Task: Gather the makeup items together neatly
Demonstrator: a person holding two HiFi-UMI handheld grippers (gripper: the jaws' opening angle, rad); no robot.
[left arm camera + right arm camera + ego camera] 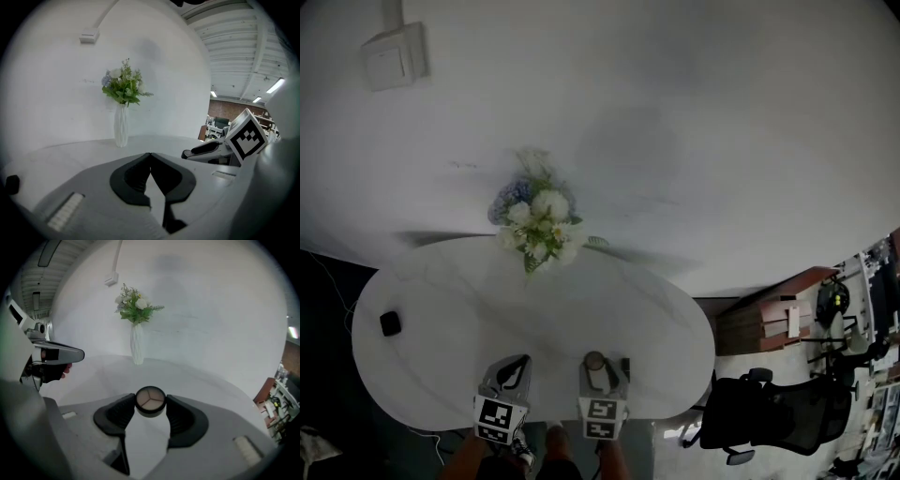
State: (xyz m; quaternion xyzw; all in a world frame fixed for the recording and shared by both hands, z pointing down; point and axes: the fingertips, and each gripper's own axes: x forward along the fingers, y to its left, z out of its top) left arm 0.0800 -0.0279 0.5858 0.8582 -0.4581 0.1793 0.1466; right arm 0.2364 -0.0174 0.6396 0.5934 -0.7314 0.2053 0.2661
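Lowest in the head view, both claws hang over the near edge of the white oval table (441, 281). On that side the right gripper (600, 367) is clamped on a round compact (150, 400), its pan split into three tan wedges. Beside it the left gripper (150, 157) is pinched closed on nothing. At the table's left edge sits a small black item (389, 323). At the upper rim a white vase (121, 126) holds flowers (536, 220), with bare tabletop between it and the claws.
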